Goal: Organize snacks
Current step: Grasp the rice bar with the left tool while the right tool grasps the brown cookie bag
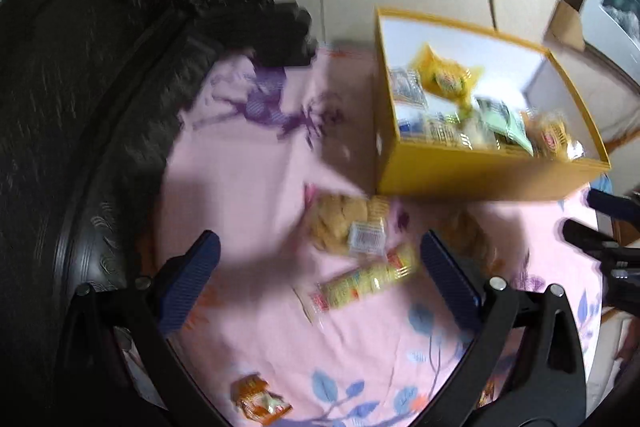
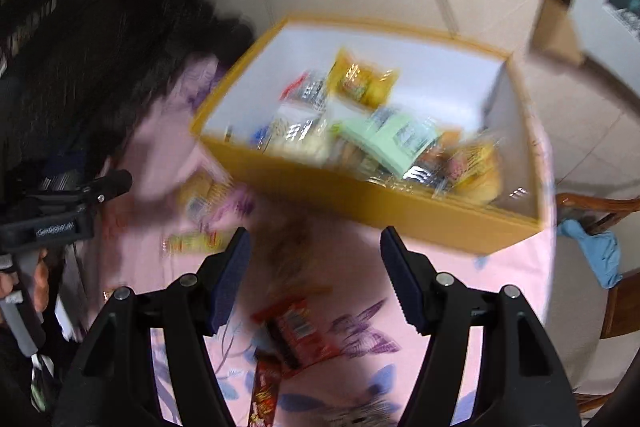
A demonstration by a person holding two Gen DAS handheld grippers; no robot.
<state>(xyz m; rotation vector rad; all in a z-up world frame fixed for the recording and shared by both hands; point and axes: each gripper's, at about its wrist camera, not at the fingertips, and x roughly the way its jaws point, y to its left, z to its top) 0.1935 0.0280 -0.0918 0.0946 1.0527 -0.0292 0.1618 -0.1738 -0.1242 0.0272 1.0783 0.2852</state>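
A yellow box (image 1: 460,175) with white inner walls stands on the pink flowered cloth (image 1: 240,167) and holds several snack packets. My left gripper (image 1: 320,259) is open wide above a cookie packet (image 1: 340,223) and a long yellow packet (image 1: 368,279), touching neither. An orange packet (image 1: 260,401) lies nearer me. In the right wrist view, my right gripper (image 2: 316,267) is open over a blurred brown snack (image 2: 288,247) and a red packet (image 2: 296,331), just in front of the box (image 2: 340,191). Its pads press on nothing.
Dark carved furniture (image 1: 80,107) runs along the left of the table. A wooden chair with a blue glove (image 2: 596,251) stands at the right edge. A cardboard flap (image 1: 564,23) sits behind the box. Yellow packets (image 2: 196,223) lie left of my right gripper.
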